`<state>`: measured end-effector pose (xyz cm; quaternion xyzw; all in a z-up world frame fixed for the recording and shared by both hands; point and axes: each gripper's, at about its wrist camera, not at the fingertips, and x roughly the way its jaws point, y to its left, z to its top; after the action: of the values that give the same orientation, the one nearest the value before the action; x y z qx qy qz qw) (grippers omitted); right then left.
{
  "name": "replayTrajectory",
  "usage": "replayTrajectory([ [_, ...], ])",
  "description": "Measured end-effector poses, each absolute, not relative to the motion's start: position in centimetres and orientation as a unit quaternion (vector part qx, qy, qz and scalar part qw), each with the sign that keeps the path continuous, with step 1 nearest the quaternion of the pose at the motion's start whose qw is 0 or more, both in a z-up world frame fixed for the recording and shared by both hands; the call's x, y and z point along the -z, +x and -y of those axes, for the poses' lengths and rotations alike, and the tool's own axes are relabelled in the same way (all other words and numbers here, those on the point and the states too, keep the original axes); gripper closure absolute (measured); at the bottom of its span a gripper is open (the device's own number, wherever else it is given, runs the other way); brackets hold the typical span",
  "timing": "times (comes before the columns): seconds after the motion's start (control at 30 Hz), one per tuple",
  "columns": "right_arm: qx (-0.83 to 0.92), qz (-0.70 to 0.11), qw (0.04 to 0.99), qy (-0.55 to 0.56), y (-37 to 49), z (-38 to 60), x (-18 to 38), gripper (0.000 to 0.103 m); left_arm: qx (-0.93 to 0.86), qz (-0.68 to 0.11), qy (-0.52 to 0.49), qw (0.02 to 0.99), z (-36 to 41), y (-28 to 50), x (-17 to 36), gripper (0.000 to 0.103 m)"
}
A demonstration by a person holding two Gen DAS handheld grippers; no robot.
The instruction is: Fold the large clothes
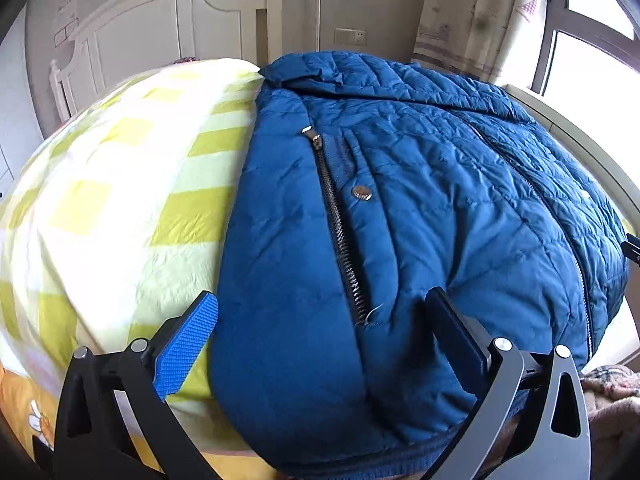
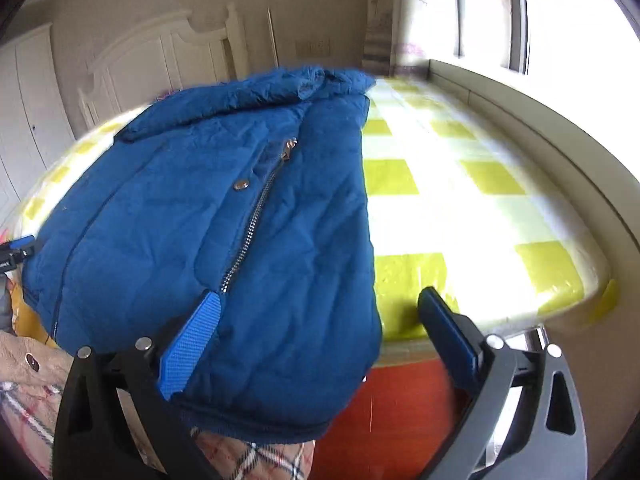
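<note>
- blue quilted puffer jacket (image 1: 420, 200), spread flat on the bed, collar at the far end, hem overhanging the near edge
- front zipper (image 1: 340, 224) closed

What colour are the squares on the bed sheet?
Yellow-green and white checks on the bed sheet, clearest in the right wrist view, beside the blue jacket.

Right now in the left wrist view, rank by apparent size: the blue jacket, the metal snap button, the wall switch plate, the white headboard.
1. blue jacket
2. white headboard
3. wall switch plate
4. metal snap button
The last two look close; the button lies nearer the camera, so that order is unsure.
</note>
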<state>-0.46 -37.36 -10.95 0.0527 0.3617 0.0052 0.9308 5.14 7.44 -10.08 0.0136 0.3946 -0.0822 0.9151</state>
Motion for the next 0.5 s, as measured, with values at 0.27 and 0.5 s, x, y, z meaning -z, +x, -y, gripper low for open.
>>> replayTrajectory([
  [0.27, -0.034, -0.375, 0.923, 0.079, -3.4, 36.4, 12.2, 0.018, 0.095, -0.403, 0.014, 0.910, -8.1, 3.6, 10.1, 0.004],
  [0.5, -0.102, -0.359, 0.916, 0.150, -3.3, 38.2, 14.5, 0.017, 0.115, -0.395, 0.020, 0.911, -7.9, 3.1, 10.2, 0.006],
])
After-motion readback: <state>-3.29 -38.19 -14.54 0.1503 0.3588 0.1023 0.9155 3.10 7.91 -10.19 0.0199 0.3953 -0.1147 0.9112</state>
